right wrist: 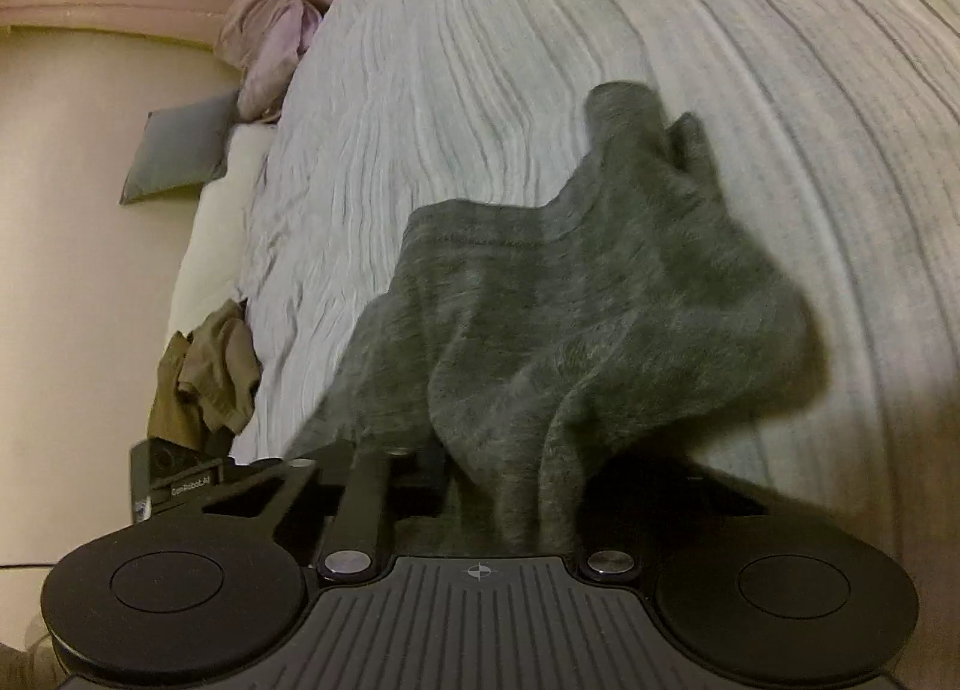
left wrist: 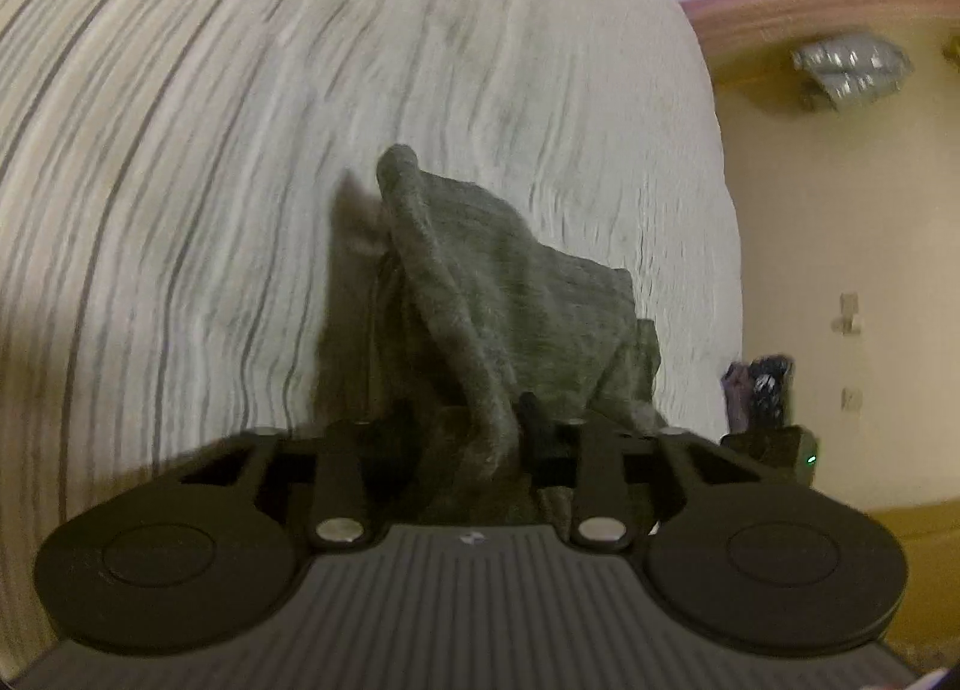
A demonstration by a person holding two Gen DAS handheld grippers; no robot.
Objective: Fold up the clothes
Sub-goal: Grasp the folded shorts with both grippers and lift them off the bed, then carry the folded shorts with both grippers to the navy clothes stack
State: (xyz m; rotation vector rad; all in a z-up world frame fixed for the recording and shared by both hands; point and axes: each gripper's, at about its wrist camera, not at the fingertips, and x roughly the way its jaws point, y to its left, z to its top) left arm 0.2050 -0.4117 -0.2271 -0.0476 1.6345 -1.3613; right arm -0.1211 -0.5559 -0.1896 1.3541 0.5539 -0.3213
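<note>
A dark grey garment [left wrist: 480, 294] hangs bunched over a bed with a pale striped cover [left wrist: 240, 150]. My left gripper [left wrist: 474, 450] is shut on one part of the garment, which drapes over its fingers and hides the tips. In the right wrist view the same grey garment [right wrist: 588, 318] spreads wider and hangs in folds above the bed cover [right wrist: 480, 60]. My right gripper [right wrist: 510, 486] is shut on another part of it; the cloth covers its right finger.
A crumpled olive garment [right wrist: 204, 372] lies at the bed's left edge. A grey pillow [right wrist: 174, 150] and a pink bundle of cloth [right wrist: 270, 42] lie at the far end. A cream wall [left wrist: 840, 270] stands beyond the bed's right edge.
</note>
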